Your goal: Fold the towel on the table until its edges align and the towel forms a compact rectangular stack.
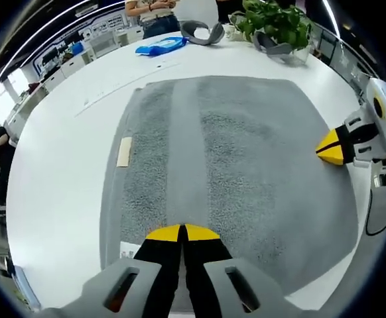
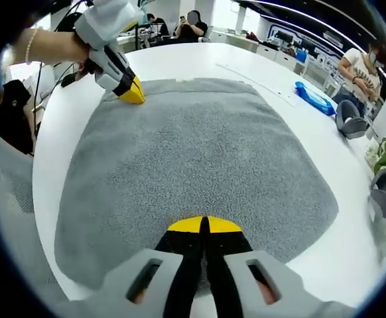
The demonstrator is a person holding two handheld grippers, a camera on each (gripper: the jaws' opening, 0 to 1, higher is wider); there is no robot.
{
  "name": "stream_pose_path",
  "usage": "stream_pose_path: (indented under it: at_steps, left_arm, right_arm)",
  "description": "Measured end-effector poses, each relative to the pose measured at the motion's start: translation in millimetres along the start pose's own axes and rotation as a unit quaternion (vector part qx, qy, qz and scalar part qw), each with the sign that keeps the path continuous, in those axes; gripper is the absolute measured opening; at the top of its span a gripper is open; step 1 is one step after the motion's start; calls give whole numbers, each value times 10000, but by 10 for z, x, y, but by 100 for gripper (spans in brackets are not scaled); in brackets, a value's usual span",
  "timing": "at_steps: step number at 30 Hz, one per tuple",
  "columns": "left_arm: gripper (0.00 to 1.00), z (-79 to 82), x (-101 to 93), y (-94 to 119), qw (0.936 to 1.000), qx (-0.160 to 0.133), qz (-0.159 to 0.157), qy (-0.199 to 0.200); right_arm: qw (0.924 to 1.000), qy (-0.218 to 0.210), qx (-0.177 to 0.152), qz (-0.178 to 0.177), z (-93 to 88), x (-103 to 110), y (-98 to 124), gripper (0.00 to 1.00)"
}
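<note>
Towel: a grey towel (image 1: 246, 165) lies spread flat across the white table (image 1: 60, 165), with a small tan label (image 1: 124, 152) near one edge.
Left claw: your left claw (image 1: 182, 233) sits at the towel's near edge, yellow tips pressed together and clenched on the towel hem; from the right gripper view it (image 2: 134, 94) is seen at the far corner of the cloth (image 2: 199, 159).
Right claw: your right claw (image 2: 204, 225) is likewise clamped on the towel's edge, tips together; in the left gripper view it (image 1: 328, 150) pinches the side of the towel.
Beyond: a blue packet (image 1: 160, 46), grey curved pieces (image 1: 203, 32) and a green plant (image 1: 276, 21) sit at the table's far end.
</note>
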State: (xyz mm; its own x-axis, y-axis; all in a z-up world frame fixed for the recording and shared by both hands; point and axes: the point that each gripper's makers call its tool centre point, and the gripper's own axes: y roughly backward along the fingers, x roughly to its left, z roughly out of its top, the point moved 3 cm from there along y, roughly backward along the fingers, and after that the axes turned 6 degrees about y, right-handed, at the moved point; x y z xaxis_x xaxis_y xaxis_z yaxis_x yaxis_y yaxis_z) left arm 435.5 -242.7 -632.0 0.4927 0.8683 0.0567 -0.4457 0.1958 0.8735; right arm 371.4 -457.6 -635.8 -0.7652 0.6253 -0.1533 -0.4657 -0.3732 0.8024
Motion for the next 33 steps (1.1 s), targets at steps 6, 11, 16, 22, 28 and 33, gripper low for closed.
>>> stream_pose_path:
  at_steps: [6, 11, 16, 22, 28, 33]
  left_arm:
    - [1, 122, 28, -67, 9996, 12, 18, -277]
    - [1, 235, 50, -135, 9990, -13, 0, -445]
    - [1, 322, 44, -179, 9981, -37, 17, -620]
    - [1, 399, 72, -218, 9978, -46, -47, -667]
    - [1, 472, 79, -255, 9974, -78, -77, -712]
    - [1, 527, 89, -288, 9975, -110, -153, -688]
  right_arm:
    - [9999, -1, -59, 84, -22, 83, 31, 0]
    - [9998, -17, -50, 194, -27, 166, 57, 0]
    - [9996, 41, -45, 260, -18, 270, 65, 0]
    - [9995, -34, -50, 321, 2, 362, 72, 0]
    - [9988, 68, -46, 480, 32, 505, 77, 0]
    - [9977, 236, -38, 634, 68, 650, 75, 0]
